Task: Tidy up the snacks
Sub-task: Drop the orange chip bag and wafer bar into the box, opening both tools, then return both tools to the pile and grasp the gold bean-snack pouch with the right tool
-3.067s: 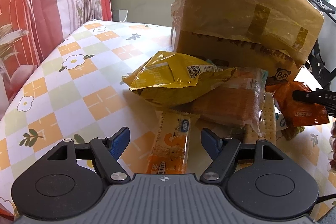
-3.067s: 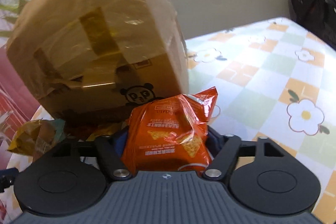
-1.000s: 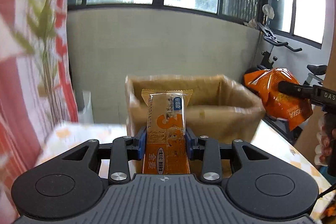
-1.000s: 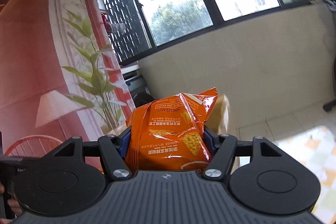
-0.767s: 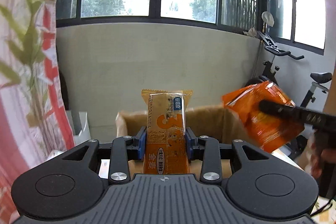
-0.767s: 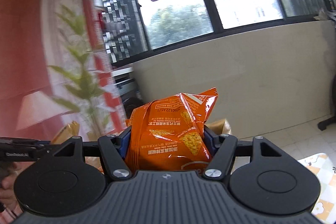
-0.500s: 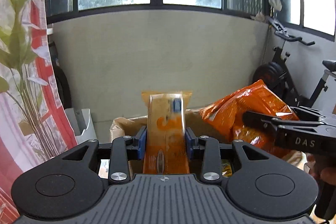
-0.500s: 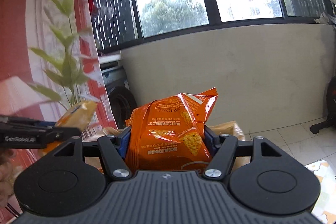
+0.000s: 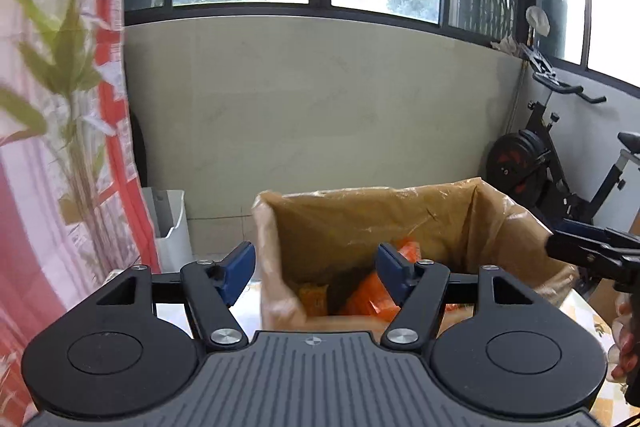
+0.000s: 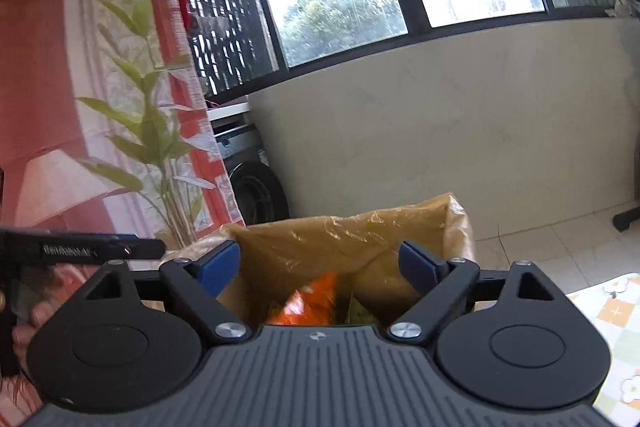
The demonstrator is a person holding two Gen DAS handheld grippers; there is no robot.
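An open cardboard box (image 9: 360, 215) lined with clear plastic stands right in front of both grippers. Inside it lie an orange snack bag (image 9: 368, 297) and a yellow-orange biscuit pack (image 9: 314, 299). My left gripper (image 9: 316, 265) hangs over the box's near rim, its jaws opening, nothing between the blue pads. My right gripper (image 10: 320, 265) is over the same box (image 10: 352, 239), jaws opening too, empty; the orange bag (image 10: 310, 301) shows blurred below it. In the left wrist view the right gripper's fingers (image 9: 592, 251) reach in from the right edge. In the right wrist view the left gripper's fingers (image 10: 92, 249) come from the left.
A checked flower tablecloth (image 10: 616, 311) shows at the lower right. Behind the box are a pale wall and windows. A red-and-white plant curtain (image 9: 60, 147) hangs on the left, a white bin (image 9: 170, 223) stands below it, and an exercise bike (image 9: 552, 171) is at the right.
Both grippers have opened over the box. The biscuit pack has left the left gripper and the orange bag the right one; both now lie in the box.
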